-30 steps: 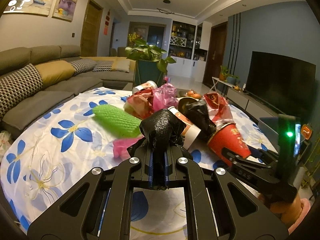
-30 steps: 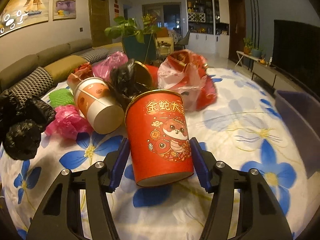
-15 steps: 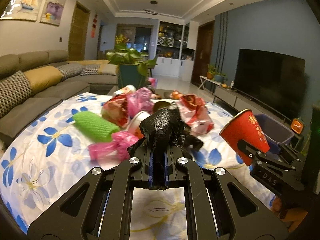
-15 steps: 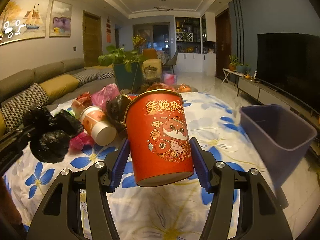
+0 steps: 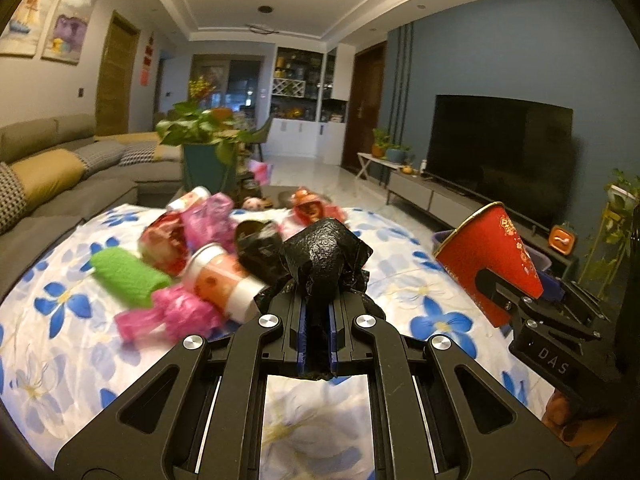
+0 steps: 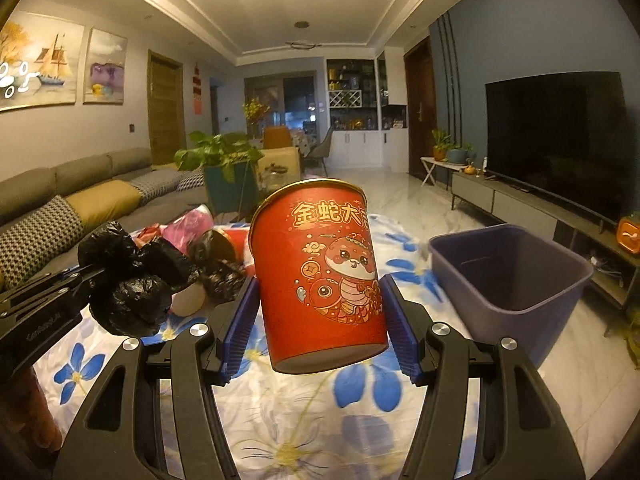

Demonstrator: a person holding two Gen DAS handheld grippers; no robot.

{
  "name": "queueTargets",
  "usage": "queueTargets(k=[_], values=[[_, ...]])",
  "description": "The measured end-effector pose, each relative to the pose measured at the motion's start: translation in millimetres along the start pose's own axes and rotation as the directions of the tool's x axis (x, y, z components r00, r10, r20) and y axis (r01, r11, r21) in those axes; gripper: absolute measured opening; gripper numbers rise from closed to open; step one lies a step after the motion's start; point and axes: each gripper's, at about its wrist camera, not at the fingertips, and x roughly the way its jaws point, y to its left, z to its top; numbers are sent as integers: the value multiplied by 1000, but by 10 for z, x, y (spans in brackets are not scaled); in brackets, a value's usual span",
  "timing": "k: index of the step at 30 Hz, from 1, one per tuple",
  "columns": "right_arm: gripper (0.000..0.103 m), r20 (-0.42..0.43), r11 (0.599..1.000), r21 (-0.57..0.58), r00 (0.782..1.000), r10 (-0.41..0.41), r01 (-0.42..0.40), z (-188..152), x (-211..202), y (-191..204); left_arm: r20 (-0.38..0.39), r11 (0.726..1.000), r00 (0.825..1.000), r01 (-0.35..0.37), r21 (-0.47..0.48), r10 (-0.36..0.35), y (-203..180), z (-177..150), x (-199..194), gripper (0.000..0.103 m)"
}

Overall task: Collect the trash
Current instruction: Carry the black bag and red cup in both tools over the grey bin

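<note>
Now the red paper cup (image 6: 320,276) is held upright, clamped between the blue pads of the right tongs (image 6: 320,316), while the crumpled black bag (image 5: 324,260) is pinched in the left tongs (image 5: 318,336), which are shut almost completely on it. Ahead and to the right of the right tongs, past the worktop (image 6: 280,420) edge and lower, the purple bin (image 6: 508,272) is seen, mouth open upward. By this reckoning the right tongs are the nearer, so the cup would be dropped first.
</note>
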Motion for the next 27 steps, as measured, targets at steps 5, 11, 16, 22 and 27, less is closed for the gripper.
queueTargets(k=[5, 11, 16, 22, 27], values=[[60, 34, 997, 17, 997, -70, 70, 49, -28, -230, 26, 997, 998, 60, 39, -61, -243, 150, 110, 7], [60, 82, 977, 53, 974, -212, 208, 160, -53, -654, 44, 980, 982, 178, 94, -182, -742, 366, 429, 7], [60, 98, 952, 80, 948, -302, 295, 218, -12, -986, 51, 956, 963, 257, 144, -266, -1204, 496, 770, 7], [60, 114, 926, 126, 922, -371, 357, 190, 71, -1361, 41, 929, 937, 337, 152, -347, -1646, 583, 1198, 7], [60, 114, 909, 157, 907, -405, 386, 184, 158, -1658, 22, 914, 924, 373, 161, -381, -1897, 572, 1528, 7]])
